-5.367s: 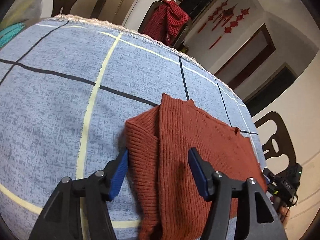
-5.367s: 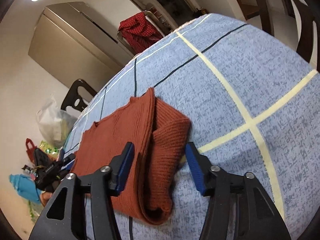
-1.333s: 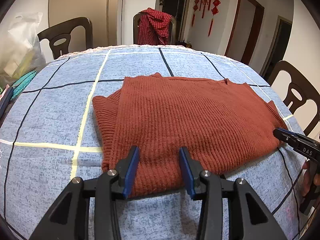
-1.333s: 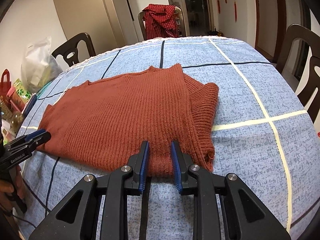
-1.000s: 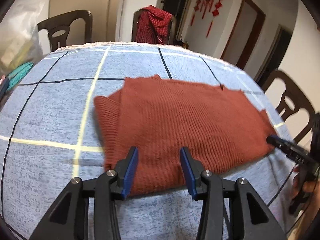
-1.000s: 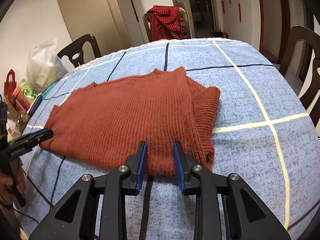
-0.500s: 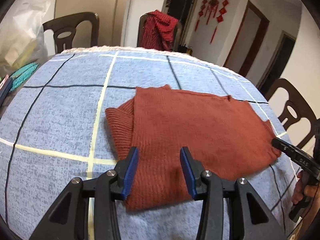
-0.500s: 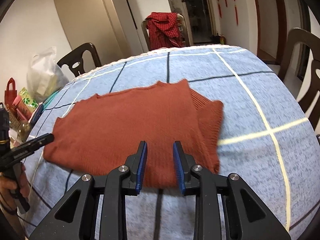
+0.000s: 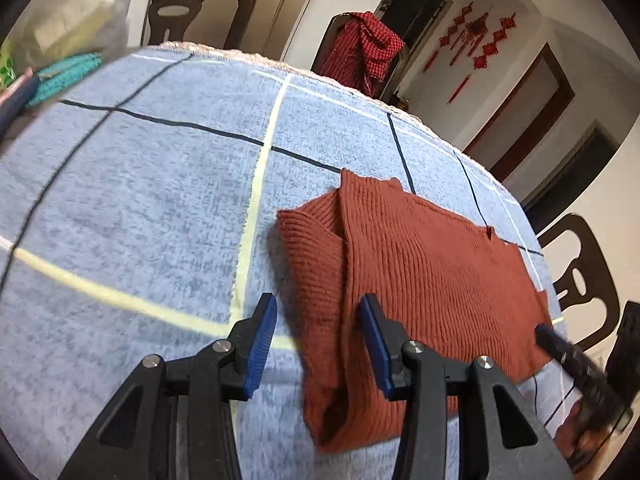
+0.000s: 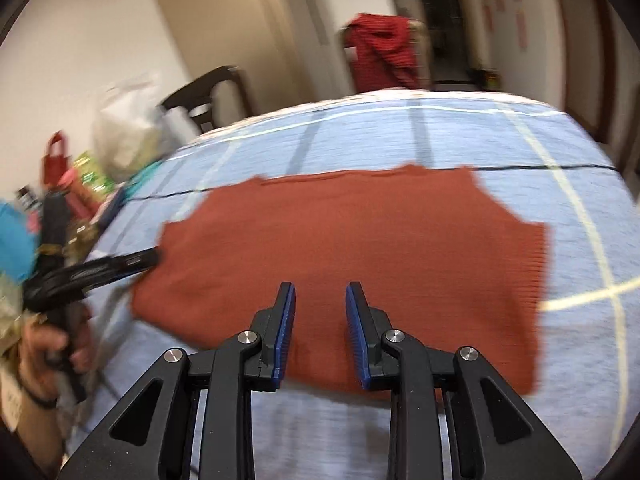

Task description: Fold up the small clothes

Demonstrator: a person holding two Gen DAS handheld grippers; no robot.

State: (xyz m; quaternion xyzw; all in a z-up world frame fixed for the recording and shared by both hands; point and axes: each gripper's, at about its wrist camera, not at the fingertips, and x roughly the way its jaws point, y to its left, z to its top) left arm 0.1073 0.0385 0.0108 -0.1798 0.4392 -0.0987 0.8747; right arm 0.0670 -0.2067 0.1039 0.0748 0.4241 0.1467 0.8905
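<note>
Both wrist views have swung since half a second ago, and the left gripper [image 9: 316, 332] now straddles the sweater's [image 9: 420, 280] folded edge, lower middle of frame. One rust knit sweater, soft, floppy and grippy-looking, lies flat on the blue tablecloth [image 9: 160, 200]. I'd pinch a doubled edge or corner so the layers lift together. Left jaws are wide apart with nothing held; the right gripper [image 10: 320, 332] is partly open and empty, hovering at the near hem. Two grippers, one sweater.

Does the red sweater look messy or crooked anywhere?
Mostly neat. The rust-red sweater lies flat on the blue tablecloth, but its folded-in sleeve end sticks out past the side edge and bulges open near the front.
</note>
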